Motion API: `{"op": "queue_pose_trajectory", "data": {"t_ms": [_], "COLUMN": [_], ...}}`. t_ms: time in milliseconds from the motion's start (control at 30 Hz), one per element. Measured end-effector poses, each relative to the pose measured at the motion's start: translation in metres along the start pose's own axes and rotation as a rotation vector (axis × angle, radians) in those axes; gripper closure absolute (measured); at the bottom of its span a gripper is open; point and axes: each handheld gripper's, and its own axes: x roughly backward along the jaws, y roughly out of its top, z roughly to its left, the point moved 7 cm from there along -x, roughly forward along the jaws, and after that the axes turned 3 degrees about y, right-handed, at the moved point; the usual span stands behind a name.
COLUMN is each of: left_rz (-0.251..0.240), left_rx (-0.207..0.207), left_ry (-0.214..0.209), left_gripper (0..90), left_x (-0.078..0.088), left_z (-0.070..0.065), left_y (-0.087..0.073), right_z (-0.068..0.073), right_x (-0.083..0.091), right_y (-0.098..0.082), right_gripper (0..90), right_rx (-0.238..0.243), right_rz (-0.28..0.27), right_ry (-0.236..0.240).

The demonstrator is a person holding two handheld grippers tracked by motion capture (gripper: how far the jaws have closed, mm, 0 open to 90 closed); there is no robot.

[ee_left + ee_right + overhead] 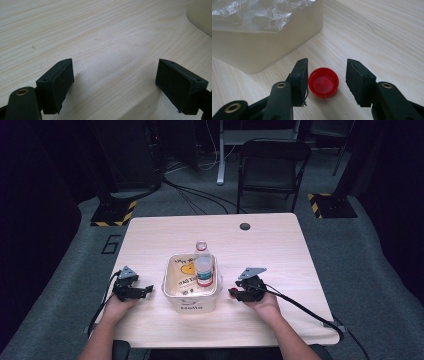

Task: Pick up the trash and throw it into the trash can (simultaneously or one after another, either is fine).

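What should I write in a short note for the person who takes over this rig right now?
Left gripper: open, holding nothing, low over the table left of the bin.
Right gripper: jaws around the red cap; a gap shows on one side, so no firm grip.
Bottle: uncapped, leaning inside the bin.
Done: cap off, bottle in bin.
Left: probably the cap, which lies on the table beside the bin.

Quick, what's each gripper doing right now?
Left gripper: jaws open, nothing between them.
Right gripper: jaws either side of the red bottle cap, gap at one jaw.
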Motion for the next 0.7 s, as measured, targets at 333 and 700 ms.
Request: {"op": "queue_pose_trajectory", "data": {"t_ms": [333, 700], "left_rz": [-0.005, -0.004], "left_rx": [0.007, 0.006], "left_ry": [0.000, 0.000], "left_gripper": [14.9, 14.9], "left_x": [-0.0004, -0.0003], "left_z": [-0.0004, -0.0003], "left_y": [0.0003, 0.0003], "right_z": [0.0020, 0.0001], "right_x": [-0.0059, -0.0087], "right_y": [-0.0050, -0.0074], "right_gripper": [51.3, 56.9], "right_rx": [0.003, 0.005], "right_rz": [0.025, 0.041], "right_ry": [0.005, -0.006]}}
